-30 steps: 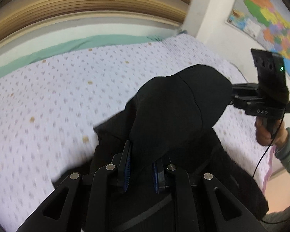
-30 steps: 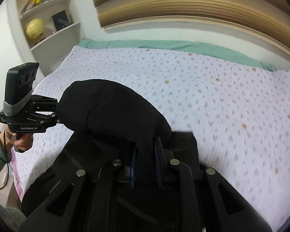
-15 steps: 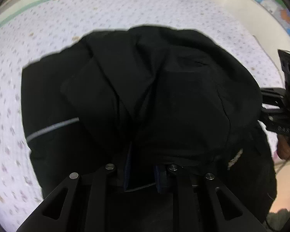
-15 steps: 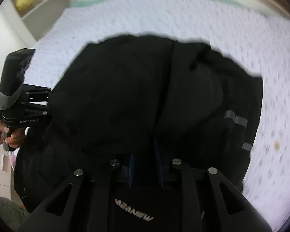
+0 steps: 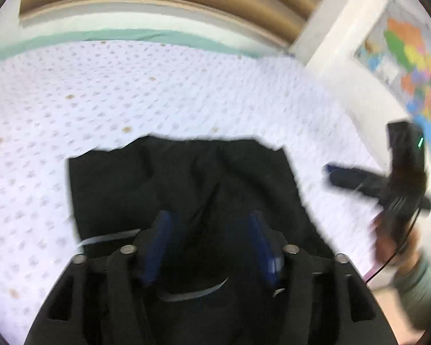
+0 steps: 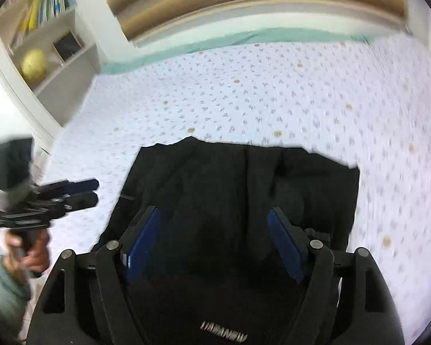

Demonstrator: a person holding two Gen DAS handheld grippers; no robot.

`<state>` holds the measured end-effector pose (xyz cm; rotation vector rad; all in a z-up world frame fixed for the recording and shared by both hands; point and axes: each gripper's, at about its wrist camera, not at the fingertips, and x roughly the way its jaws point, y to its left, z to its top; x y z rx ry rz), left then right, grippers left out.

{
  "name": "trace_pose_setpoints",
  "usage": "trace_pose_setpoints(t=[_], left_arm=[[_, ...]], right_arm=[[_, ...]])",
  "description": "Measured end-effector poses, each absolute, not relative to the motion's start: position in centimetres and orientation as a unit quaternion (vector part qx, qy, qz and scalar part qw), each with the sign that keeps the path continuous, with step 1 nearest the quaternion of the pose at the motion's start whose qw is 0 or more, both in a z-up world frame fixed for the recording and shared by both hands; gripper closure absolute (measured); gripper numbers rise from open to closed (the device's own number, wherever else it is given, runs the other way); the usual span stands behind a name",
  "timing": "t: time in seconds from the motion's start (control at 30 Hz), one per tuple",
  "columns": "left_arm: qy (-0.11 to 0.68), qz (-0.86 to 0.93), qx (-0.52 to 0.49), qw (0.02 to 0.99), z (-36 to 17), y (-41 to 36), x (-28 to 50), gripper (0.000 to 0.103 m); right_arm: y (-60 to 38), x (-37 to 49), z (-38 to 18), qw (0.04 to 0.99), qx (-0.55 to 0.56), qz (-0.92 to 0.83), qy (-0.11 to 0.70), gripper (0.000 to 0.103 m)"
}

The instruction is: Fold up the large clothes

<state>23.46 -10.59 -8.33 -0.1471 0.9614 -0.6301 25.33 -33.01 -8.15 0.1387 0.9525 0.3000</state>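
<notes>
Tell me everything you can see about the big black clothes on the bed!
The black garment is dark, soft-looking fabric lying folded and fairly flat on the dotted white bedsheet. Its far edge is a bit wavy, with creases down the middle. A thin grey stripe shows near one side, and silver lettering sits near the camera. The left gripper and right gripper hover over it with jaws apart, holding nothing.

Silver lettering on black fabric garment (image 6: 224, 335) at six o'clock, blurred and inverted; not legible.
</notes>
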Motion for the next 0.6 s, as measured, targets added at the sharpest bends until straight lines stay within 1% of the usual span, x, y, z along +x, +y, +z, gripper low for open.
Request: trace_pose_setpoints(t=[0.07, 0.13, 0.17, 0.2, 0.27, 0.3, 0.4, 0.43, 0.53, 0.6], left_arm=[[0.469, -0.316, -0.084, 0.820, -10.0, -12.3, 25.2, 0.044], [0.499, -0.309, -0.079, 0.806, -12.9, -13.5, 26.3, 0.045], [0.521, -0.297, -0.072, 0.797, -15.0, -13.9, 26.7, 0.050], [0.536, -0.292, -0.070, 0.789, -16.7, -14.0, 26.7, 0.056], [0.573, -0.285, -0.088, 0.763, -20.9, -13.8, 26.3, 0.060], [0.577, -0.273, -0.093, 0.764, -22.1, -13.5, 26.1, 0.063], [0.580, -0.257, -0.151, 0.758, -24.0, -12.1, 26.3, 0.064], [0.582, -0.255, -0.155, 0.756, -24.0, -12.1, 26.3, 0.064], [0.576, -0.265, -0.125, 0.763, -22.7, -12.6, 25.7, 0.064], [0.560, -0.281, -0.112, 0.771, -20.6, -12.5, 24.5, 0.064]], right_arm=[[-30.7, 27.3, -10.4, 0.869, 0.035, 0.126, 0.477, 0.023], [-29.2, 28.0, -14.2, 0.850, 0.031, 0.127, 0.511, 0.028], [-28.8, 28.3, -16.4, 0.838, 0.031, 0.125, 0.530, 0.032], [-28.5, 28.3, -18.6, 0.826, 0.032, 0.121, 0.550, 0.033], [-28.6, 27.7, -22.0, 0.815, 0.038, 0.113, 0.567, 0.033], [-28.6, 27.4, -22.7, 0.817, 0.039, 0.112, 0.565, 0.033], [-28.1, 26.7, -23.4, 0.827, 0.028, 0.098, 0.552, 0.032], [-27.7, 26.6, -23.4, 0.828, 0.021, 0.095, 0.552, 0.031], [-27.1, 25.9, -22.3, 0.827, 0.023, 0.100, 0.553, 0.031], [-27.7, 25.3, -20.3, 0.825, 0.053, 0.114, 0.552, 0.031]])
